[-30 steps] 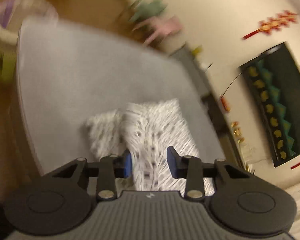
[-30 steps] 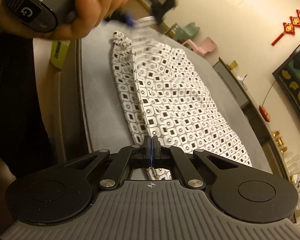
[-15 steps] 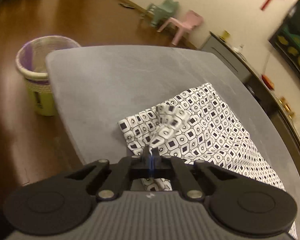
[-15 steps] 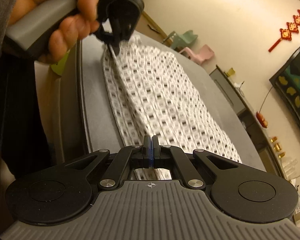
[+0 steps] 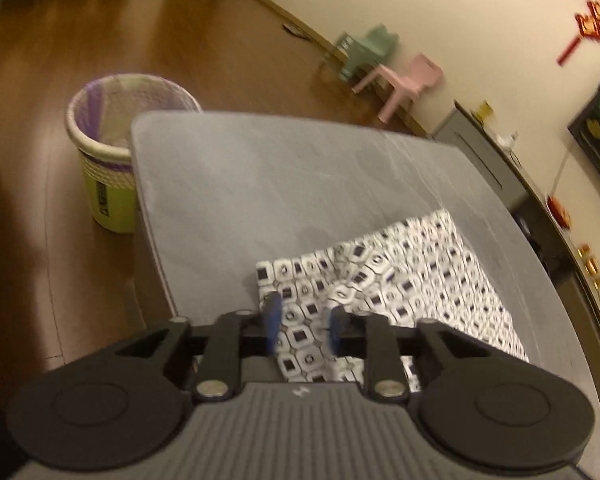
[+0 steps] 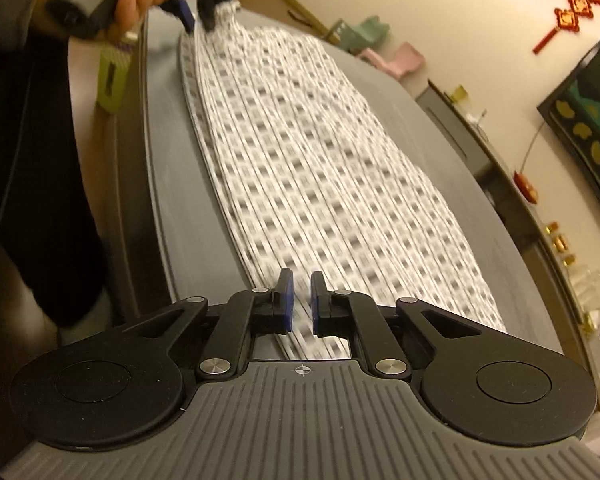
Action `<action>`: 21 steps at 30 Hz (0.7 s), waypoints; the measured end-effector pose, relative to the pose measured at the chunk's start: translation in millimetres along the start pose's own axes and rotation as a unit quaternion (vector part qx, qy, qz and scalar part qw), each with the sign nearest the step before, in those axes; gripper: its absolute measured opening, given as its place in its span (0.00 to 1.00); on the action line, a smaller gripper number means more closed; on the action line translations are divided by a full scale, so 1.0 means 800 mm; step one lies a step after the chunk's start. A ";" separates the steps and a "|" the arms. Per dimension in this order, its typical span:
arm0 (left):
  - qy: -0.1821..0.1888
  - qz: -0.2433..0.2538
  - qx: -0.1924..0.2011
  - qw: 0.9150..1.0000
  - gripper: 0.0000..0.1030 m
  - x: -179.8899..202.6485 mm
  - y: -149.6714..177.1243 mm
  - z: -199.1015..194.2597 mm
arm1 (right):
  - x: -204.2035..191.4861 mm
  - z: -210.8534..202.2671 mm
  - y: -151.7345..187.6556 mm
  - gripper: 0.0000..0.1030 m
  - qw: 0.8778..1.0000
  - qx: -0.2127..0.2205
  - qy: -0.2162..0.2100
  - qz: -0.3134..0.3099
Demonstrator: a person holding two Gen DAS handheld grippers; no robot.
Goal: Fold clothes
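A white garment with a black square pattern (image 5: 400,280) lies flat on the grey table (image 5: 284,184). In the left wrist view my left gripper (image 5: 302,320) is open just above the garment's near left corner, holding nothing. In the right wrist view the garment (image 6: 320,168) stretches away along the table, blurred. My right gripper (image 6: 299,294) is open over its near end, jaws a little apart and empty. The left gripper (image 6: 196,12) also shows at the garment's far end in that view, held by a hand.
A yellow-green waste bin with a purple liner (image 5: 116,152) stands on the wooden floor at the table's far left corner. Small green and pink chairs (image 5: 388,68) stand by the wall. A low cabinet (image 6: 480,140) runs along the right wall. The person's dark clothing (image 6: 32,168) is at the left.
Both grippers were shut on the garment's ends half a second ago; both have opened and let go. The garment now lies flat on the table.
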State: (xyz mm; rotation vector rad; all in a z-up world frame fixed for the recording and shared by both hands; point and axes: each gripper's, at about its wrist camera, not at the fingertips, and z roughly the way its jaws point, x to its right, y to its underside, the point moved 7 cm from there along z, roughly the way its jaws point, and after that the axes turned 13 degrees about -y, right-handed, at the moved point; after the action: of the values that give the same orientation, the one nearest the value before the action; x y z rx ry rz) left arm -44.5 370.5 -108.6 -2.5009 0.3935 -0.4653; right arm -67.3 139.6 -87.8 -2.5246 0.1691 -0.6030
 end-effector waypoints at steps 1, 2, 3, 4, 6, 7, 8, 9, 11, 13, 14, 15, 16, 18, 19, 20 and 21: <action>-0.008 -0.003 0.008 1.000 0.37 -0.002 -0.002 -0.004 | 0.001 -0.004 0.006 0.11 1.000 -0.005 0.003 -0.001; -0.007 -0.004 0.010 1.000 0.44 -0.002 -0.004 -0.007 | 0.002 -0.009 0.013 0.13 1.000 -0.009 0.005 -0.001; -0.001 0.000 0.007 1.000 0.46 0.000 -0.004 -0.009 | 0.003 -0.013 0.020 0.13 1.000 -0.013 0.006 0.000; -0.002 -0.001 0.006 1.000 0.47 -0.002 -0.004 -0.009 | 0.004 -0.017 0.026 0.13 1.000 -0.016 0.006 0.003; -0.004 -0.003 0.005 1.000 0.47 -0.004 -0.005 -0.010 | 0.008 -0.026 0.036 0.15 1.000 -0.017 0.002 0.019; -0.005 -0.005 0.006 1.000 0.47 -0.005 -0.006 -0.011 | 0.011 -0.030 0.039 0.18 1.000 -0.016 -0.001 0.027; -0.011 -0.011 0.022 1.000 0.47 -0.009 -0.010 -0.018 | 0.013 -0.035 0.041 0.20 0.999 -0.013 -0.005 0.037; -0.016 -0.018 0.038 0.999 0.47 -0.012 -0.015 -0.025 | 0.017 -0.037 0.043 0.20 0.998 -0.007 -0.017 0.056; -0.020 -0.014 0.078 0.997 0.48 -0.012 -0.022 -0.044 | 0.028 -0.040 0.047 0.20 0.991 0.009 -0.060 0.121; 0.004 0.031 0.114 0.993 0.48 0.010 -0.019 -0.065 | 0.050 -0.041 0.051 0.20 0.972 0.039 -0.102 0.208; 0.013 0.062 0.132 0.989 0.47 0.024 -0.013 -0.075 | 0.063 -0.041 0.053 0.20 0.957 0.057 -0.123 0.256; 0.021 0.091 0.149 0.984 0.47 0.037 -0.007 -0.085 | 0.077 -0.040 0.054 0.20 0.944 0.070 -0.131 0.295; 0.017 0.107 0.170 0.980 0.47 0.045 -0.002 -0.094 | 0.092 -0.037 0.055 0.23 0.936 0.076 -0.122 0.322; 0.014 0.087 0.173 0.981 0.49 0.044 -0.007 -0.096 | 0.117 -0.030 0.062 0.26 0.926 0.074 -0.096 0.359; 0.011 0.077 0.173 0.982 0.49 0.042 -0.010 -0.097 | 0.126 -0.026 0.067 0.27 0.922 0.066 -0.087 0.371; -0.002 0.052 0.162 0.985 0.50 0.032 -0.017 -0.090 | 0.126 -0.021 0.075 0.27 0.921 0.052 -0.089 0.376; -0.009 0.034 0.148 0.988 0.50 0.023 -0.022 -0.082 | 0.118 -0.020 0.081 0.28 0.924 0.044 -0.093 0.368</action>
State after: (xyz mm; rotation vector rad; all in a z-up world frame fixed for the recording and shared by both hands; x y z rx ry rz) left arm -51.4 346.7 -43.0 -2.1969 0.3721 -0.4383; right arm 10.2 55.0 -73.6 -2.1767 0.9390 -0.0607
